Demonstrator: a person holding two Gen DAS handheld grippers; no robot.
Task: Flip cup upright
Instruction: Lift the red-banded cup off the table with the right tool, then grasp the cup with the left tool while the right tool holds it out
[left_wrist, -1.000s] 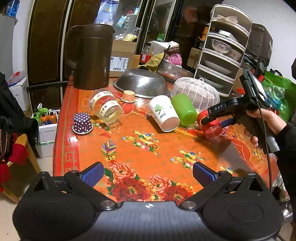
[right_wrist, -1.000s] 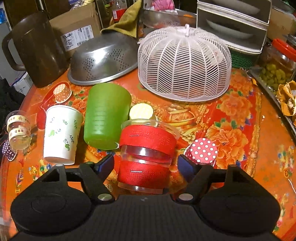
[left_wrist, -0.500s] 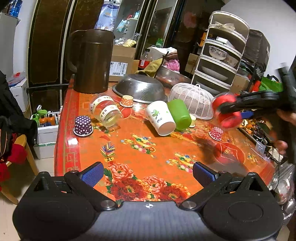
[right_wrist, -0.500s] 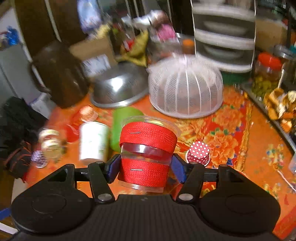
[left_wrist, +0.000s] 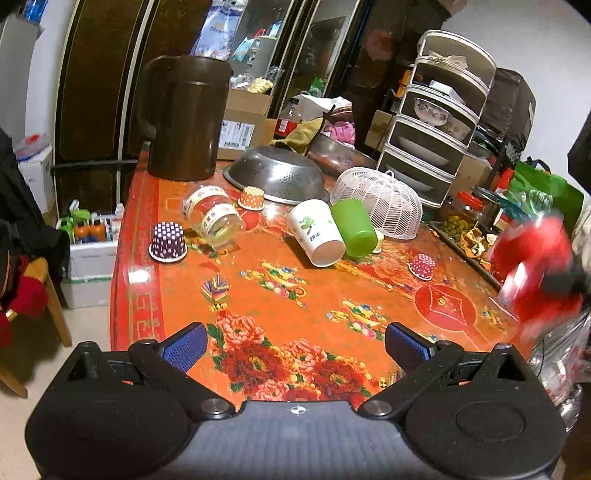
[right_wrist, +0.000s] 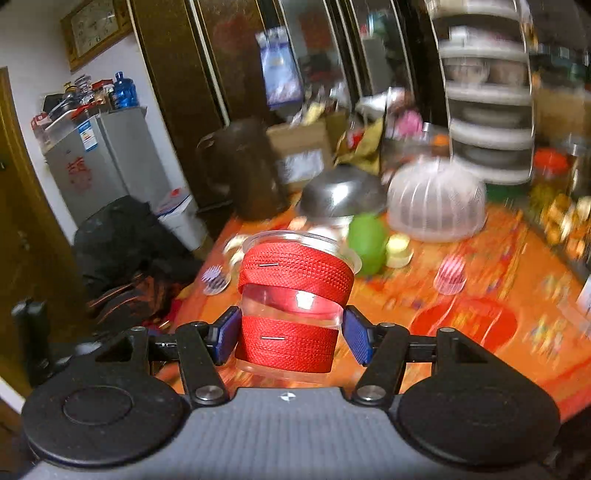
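Note:
My right gripper (right_wrist: 290, 338) is shut on a clear plastic cup wrapped in two red bands (right_wrist: 293, 295). It holds the cup in the air over the table, rim pointing away from the camera. In the left wrist view the cup (left_wrist: 532, 266) is a red blur at the table's right edge. My left gripper (left_wrist: 295, 347) is open and empty above the near edge of the orange flowered table (left_wrist: 295, 295). A white paper cup (left_wrist: 317, 232) and a green cup (left_wrist: 354, 227) lie on their sides mid-table.
A clear jar (left_wrist: 214, 216) lies on its side at the left. Small dotted cups (left_wrist: 168, 242) (left_wrist: 423, 266) stand upside down. A brown jug (left_wrist: 184, 118), a steel colander (left_wrist: 275, 173), a white mesh cover (left_wrist: 380, 201) and a tiered rack (left_wrist: 436, 118) stand at the back.
My right gripper closed on the red-banded cup, lifted it off the table and swung it right and toward the near side. The left gripper has stayed put.

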